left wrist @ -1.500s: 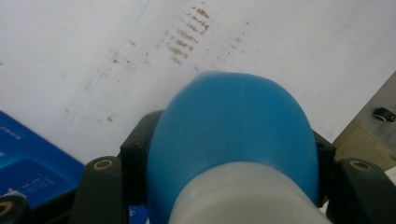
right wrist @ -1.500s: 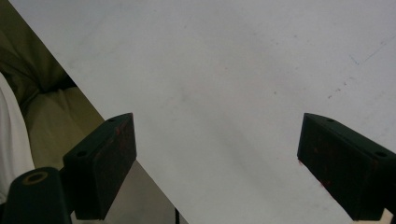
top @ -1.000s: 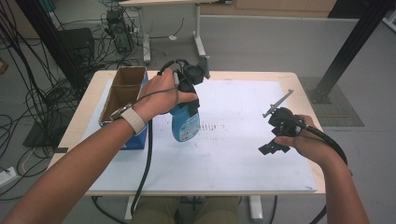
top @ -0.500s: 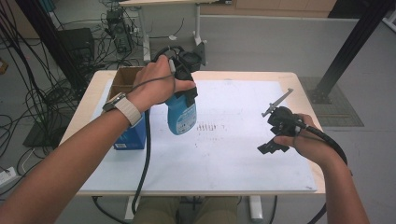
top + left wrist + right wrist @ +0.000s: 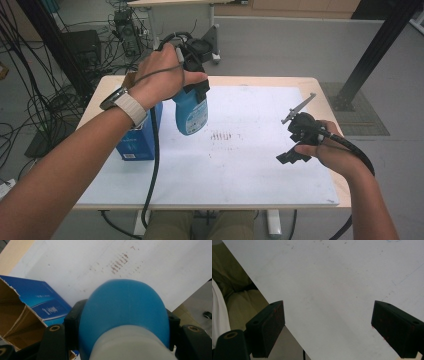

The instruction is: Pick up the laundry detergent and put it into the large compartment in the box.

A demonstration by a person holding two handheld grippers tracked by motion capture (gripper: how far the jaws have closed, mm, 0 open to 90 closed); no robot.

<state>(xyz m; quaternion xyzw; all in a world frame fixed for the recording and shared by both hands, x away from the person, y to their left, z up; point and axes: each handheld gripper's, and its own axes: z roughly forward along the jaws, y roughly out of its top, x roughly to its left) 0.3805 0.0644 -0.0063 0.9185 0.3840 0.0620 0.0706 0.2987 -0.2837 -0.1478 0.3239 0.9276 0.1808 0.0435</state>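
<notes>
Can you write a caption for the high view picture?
Left tool lifts a blue bottle above the white table.

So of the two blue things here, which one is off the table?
The blue bottle, clamped in the left gripper and hanging above the white sheet. The blue box stands on the table by the left edge, its top open.

The high view looks forward and down from above the person's side onto the whole tabletop (image 5: 240,165). The left gripper view rides very close behind a blue bottle (image 5: 123,307), facing down on the white sheet, the brown smudges (image 5: 120,262) and the blue box (image 5: 37,302), all shared with the high view. The right gripper view sits low over the sheet, probably at the tabletop's near edge.
</notes>
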